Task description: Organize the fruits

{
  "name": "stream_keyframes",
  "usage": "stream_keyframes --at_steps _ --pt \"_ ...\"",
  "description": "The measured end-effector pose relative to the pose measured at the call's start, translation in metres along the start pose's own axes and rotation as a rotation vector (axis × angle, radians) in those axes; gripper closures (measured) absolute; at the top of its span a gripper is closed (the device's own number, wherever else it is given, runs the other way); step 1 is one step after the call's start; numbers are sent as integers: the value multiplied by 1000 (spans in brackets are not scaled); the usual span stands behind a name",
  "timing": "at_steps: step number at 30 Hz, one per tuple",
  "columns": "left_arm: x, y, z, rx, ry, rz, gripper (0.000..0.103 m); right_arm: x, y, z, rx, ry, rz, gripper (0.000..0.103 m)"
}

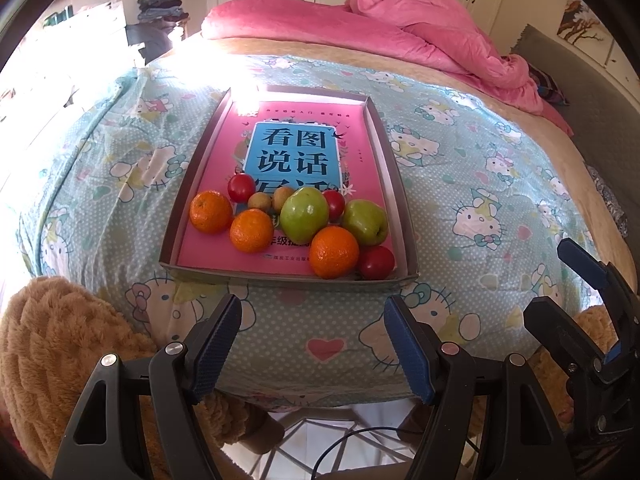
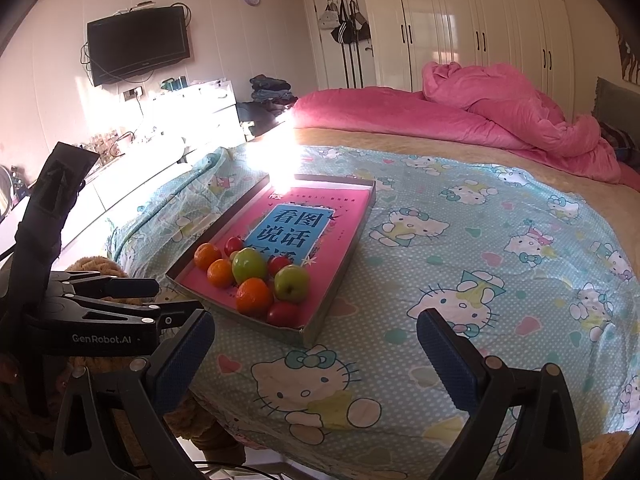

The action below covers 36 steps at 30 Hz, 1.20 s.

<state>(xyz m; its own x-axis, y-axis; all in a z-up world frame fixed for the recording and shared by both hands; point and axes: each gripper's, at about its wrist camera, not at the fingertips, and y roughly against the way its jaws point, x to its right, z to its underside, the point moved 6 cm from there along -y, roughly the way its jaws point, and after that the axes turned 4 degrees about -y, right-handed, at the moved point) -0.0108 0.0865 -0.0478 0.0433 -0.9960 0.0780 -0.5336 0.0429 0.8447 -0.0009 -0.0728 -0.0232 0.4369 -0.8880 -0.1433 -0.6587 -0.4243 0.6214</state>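
A shallow cardboard tray (image 1: pixel 394 184) (image 2: pixel 320 326) lies on the bed with a pink book (image 1: pixel 292 148) (image 2: pixel 320 220) in it. Fruit is heaped at its near end: three oranges (image 1: pixel 334 252) (image 2: pixel 253 297), two green apples (image 1: pixel 305 214) (image 2: pixel 291 282), three red tomatoes (image 1: pixel 376 263) (image 2: pixel 283 314) and two small brown fruits (image 1: pixel 259 201). My left gripper (image 1: pixel 314 344) hovers open over the bed's near edge, short of the tray, with nothing between its fingers. My right gripper (image 2: pixel 316 348) stands open to the right of it, also empty, and shows at the right edge of the left wrist view (image 1: pixel 560 276).
The bed carries a light blue cartoon-cat sheet (image 1: pixel 480 200) (image 2: pixel 480 260), with a pink quilt (image 1: pixel 400 28) (image 2: pixel 480 112) bunched at the far side. A fuzzy brown sleeve (image 1: pixel 48 352) is at lower left. White wardrobes (image 2: pixel 460 28) and a wall television (image 2: pixel 138 44) stand beyond.
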Motion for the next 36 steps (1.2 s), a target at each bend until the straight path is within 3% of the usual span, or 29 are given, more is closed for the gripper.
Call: stream_keyframes --at_steps 30,36 --pt "-4 0 -4 18 -6 -31 28 0 -3 1 -8 3 9 1" --pt "-31 -5 -16 39 61 -37 28 8 -5 2 -12 -23 13 1"
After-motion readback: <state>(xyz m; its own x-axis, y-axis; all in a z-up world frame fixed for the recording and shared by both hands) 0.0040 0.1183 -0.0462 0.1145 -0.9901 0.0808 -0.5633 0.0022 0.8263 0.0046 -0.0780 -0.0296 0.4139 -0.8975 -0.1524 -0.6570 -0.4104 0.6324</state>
